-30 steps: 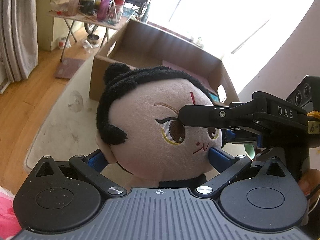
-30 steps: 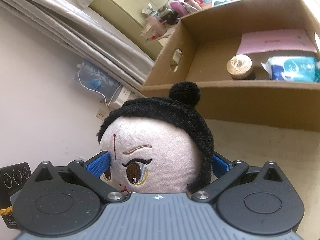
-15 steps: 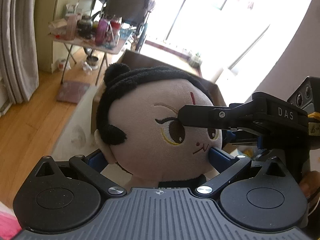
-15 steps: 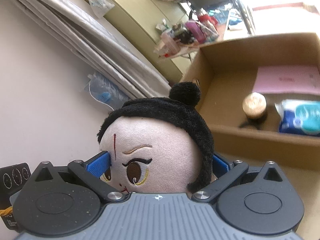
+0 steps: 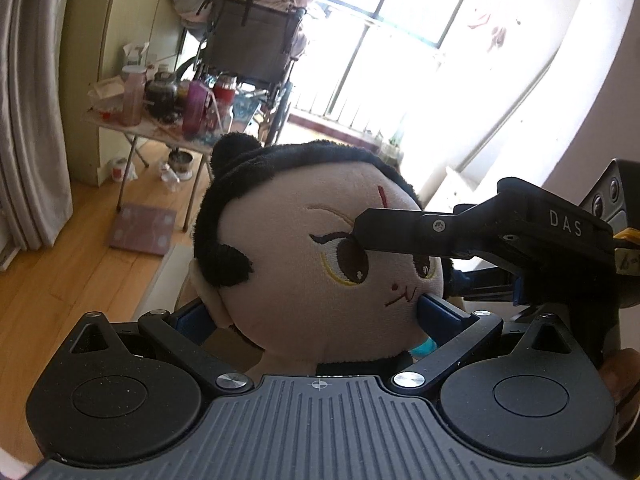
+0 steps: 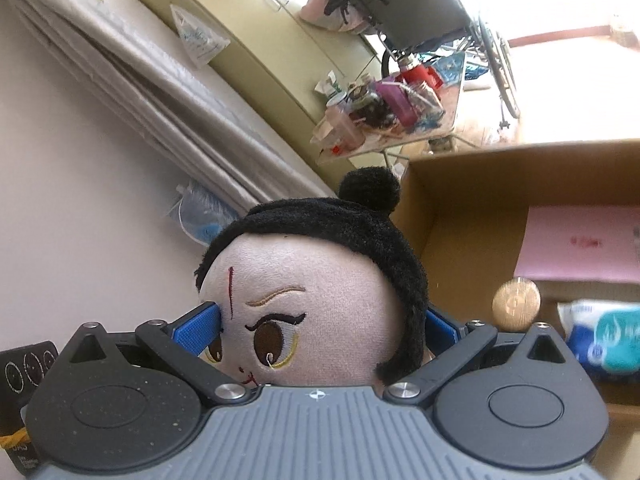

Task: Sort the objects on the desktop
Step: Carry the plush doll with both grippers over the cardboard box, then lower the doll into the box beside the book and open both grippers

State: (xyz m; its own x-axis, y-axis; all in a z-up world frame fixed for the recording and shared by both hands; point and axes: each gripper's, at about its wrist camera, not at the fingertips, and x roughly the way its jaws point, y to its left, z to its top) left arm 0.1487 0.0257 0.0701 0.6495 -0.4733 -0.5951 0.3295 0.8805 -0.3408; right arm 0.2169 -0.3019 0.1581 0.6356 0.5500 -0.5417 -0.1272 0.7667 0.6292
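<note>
A plush doll (image 5: 312, 248) with black hair, a bun and an embroidered face is held up in the air by both grippers. My left gripper (image 5: 316, 312) is shut on the doll's head, one blue pad at its ear and the other at its cheek. A black finger (image 5: 400, 236) of the right gripper lies across the doll's eye. In the right wrist view, my right gripper (image 6: 320, 328) is shut on the same doll (image 6: 320, 300), pads at its forehead and the back of its hair. The doll's body is hidden below the grippers.
An open cardboard box (image 6: 460, 208) stands to the right and holds a pink sheet (image 6: 580, 244), a round-capped jar (image 6: 516, 304) and a blue tissue pack (image 6: 600, 332). Farther off are a cluttered folding table (image 5: 160, 120), a wheelchair (image 5: 252, 40) and curtains (image 5: 28, 120).
Both grippers have risen together with the doll. The box has sunk lower in the right wrist view and dropped out of sight behind the doll in the left wrist view.
</note>
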